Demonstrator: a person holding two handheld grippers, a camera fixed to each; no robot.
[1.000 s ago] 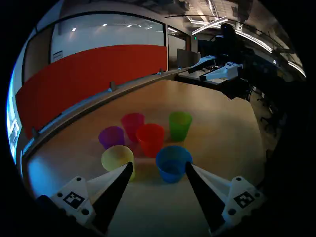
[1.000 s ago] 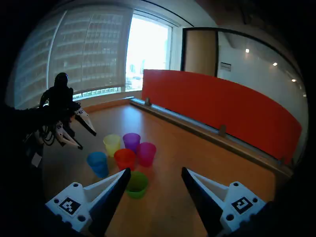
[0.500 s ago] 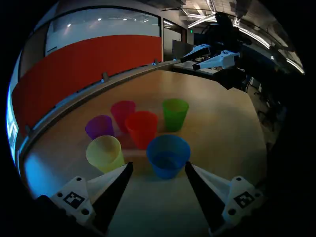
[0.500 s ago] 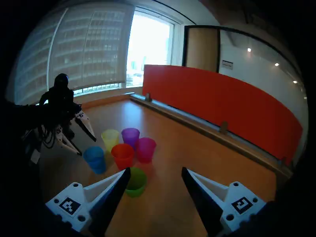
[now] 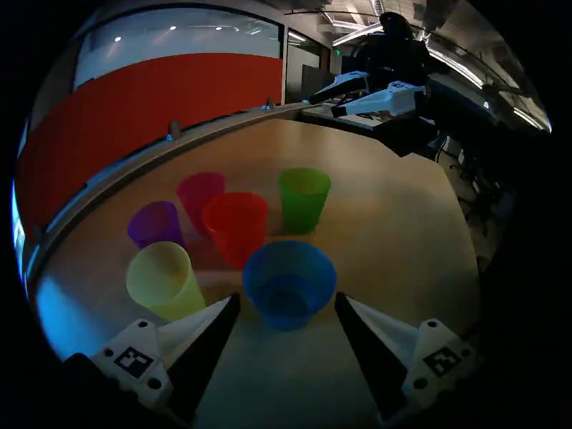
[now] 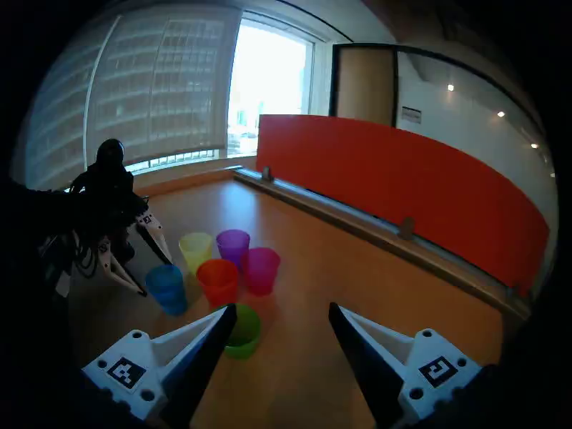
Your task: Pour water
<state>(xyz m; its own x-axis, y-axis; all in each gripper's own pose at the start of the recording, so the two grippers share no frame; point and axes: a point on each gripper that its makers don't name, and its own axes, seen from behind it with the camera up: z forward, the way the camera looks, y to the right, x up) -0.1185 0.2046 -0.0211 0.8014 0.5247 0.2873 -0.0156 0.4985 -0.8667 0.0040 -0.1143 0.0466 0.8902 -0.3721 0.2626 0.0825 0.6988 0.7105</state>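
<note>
Six plastic cups stand upright in a close cluster on the wooden bench (image 5: 400,214). In the left gripper view, the left gripper (image 5: 284,295) has its two fingers spread wide apart with nothing clamped between them. The blue cup (image 5: 289,282) sits just ahead of the gap between the fingertips. Whether either finger touches the cup cannot be told, nor whether it holds water. The yellow cup (image 5: 163,279) stands just beside the blue one, close to the tip of the finger on the view's left. Behind them is the red cup (image 5: 234,225), with the green cup (image 5: 303,196) on its right and the pink cup (image 5: 200,193) and purple cup (image 5: 154,223) on its left. A long red partition (image 5: 129,107) runs along the far edge of the bench. In the right gripper view, the right gripper (image 6: 281,307) is also spread open and grips nothing. It hangs over the bench with the green cup nearest to it, just past the tip of the finger on the view's left, and the other cups beyond. The same view shows the left gripper, held by a dark-sleeved hand, at the blue cup on the far side of the cluster.
</note>
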